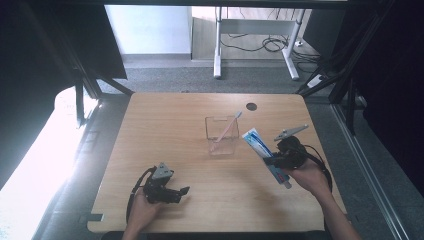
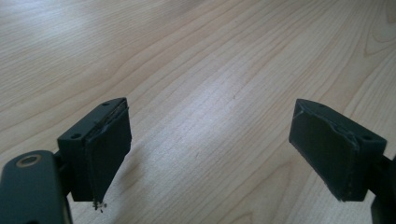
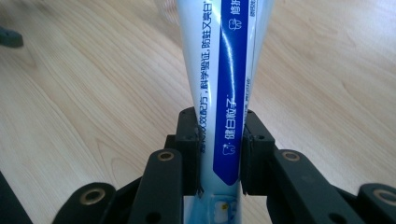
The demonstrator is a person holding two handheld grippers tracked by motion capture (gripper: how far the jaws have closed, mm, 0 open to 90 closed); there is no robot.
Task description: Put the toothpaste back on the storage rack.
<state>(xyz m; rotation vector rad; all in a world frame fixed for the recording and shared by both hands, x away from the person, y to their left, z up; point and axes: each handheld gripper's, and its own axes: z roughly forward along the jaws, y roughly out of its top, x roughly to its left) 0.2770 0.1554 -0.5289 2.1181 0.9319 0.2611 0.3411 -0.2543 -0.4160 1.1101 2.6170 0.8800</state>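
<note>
A blue and white toothpaste tube slants over the right side of the wooden table, its flat end toward a clear plastic cup. My right gripper is shut on the tube. In the right gripper view both pads squeeze the tube near its cap end. A pink toothbrush leans inside the cup. My left gripper rests near the front left of the table. Its black pads stand wide apart over bare wood, so it is open.
A dark round hole sits in the tabletop behind the cup. Beyond the table's far edge stand white desk legs and loose cables on the floor. Dark frame struts rise at both back corners.
</note>
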